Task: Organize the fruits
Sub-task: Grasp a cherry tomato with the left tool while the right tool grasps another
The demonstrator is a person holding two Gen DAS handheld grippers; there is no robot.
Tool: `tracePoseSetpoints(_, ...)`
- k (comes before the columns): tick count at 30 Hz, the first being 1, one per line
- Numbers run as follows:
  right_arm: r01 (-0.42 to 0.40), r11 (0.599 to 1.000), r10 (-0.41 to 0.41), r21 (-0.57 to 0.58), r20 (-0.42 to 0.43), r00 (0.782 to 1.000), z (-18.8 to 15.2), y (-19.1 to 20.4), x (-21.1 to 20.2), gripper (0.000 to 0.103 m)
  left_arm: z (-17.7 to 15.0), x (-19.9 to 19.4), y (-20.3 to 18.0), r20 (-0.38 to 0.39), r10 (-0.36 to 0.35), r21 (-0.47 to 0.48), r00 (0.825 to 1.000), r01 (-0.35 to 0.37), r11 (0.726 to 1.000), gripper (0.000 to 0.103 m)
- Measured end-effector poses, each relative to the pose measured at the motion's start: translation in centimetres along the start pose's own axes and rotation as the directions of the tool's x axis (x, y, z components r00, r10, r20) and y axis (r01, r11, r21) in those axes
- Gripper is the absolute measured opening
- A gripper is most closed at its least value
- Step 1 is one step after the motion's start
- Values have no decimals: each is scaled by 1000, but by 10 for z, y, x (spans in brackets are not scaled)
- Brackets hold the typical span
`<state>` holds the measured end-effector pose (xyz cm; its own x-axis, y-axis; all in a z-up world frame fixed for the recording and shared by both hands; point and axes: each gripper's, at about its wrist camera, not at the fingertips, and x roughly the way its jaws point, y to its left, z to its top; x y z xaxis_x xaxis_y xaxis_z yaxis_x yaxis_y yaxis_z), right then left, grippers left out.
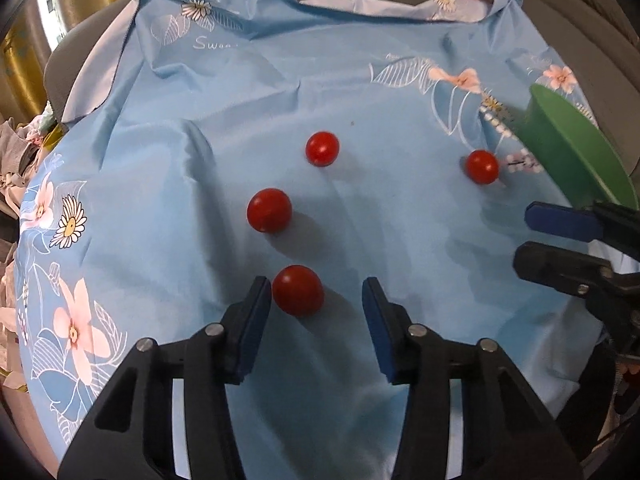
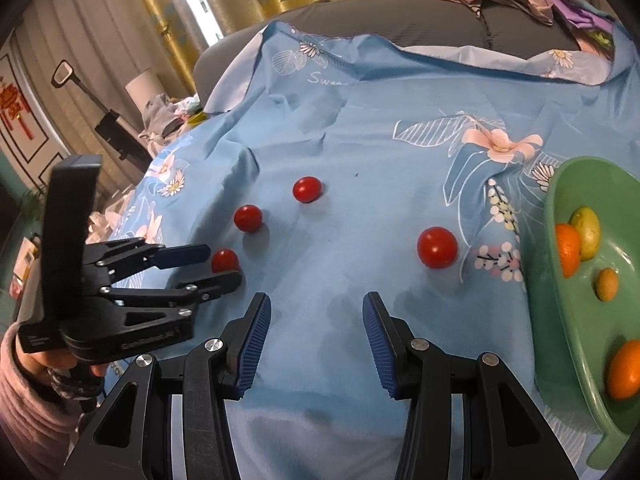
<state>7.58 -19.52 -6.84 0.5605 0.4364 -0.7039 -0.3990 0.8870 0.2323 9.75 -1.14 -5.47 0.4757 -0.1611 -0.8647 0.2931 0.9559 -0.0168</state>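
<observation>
I count four tomatoes (image 1: pixel 322 149) on the blue cloth (image 1: pixel 200 160). My left gripper (image 1: pixel 316 300) stands apart around the nearest tomato (image 1: pixel 298 290), right gripper (image 2: pixel 316 316) apart, empty. Green bowl (image 2: pixel 560 280) holds four fruits (image 2: pixel 568 250).

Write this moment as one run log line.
left tongs: open around nearest tomato | right tongs: open, empty | loose tomatoes: four | green bowl: holds citrus

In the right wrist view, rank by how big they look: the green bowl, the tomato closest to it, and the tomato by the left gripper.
1. green bowl
2. tomato closest to it
3. tomato by the left gripper, partly hidden and farther off, so true sizes may match.
</observation>
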Motion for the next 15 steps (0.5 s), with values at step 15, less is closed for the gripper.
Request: tracePoseSetpoints(15, -43, 999, 42, -28, -18, 999, 15, 6, 19, 48, 2, 9, 15, -10, -11, -31, 1000, 10, 999, 27)
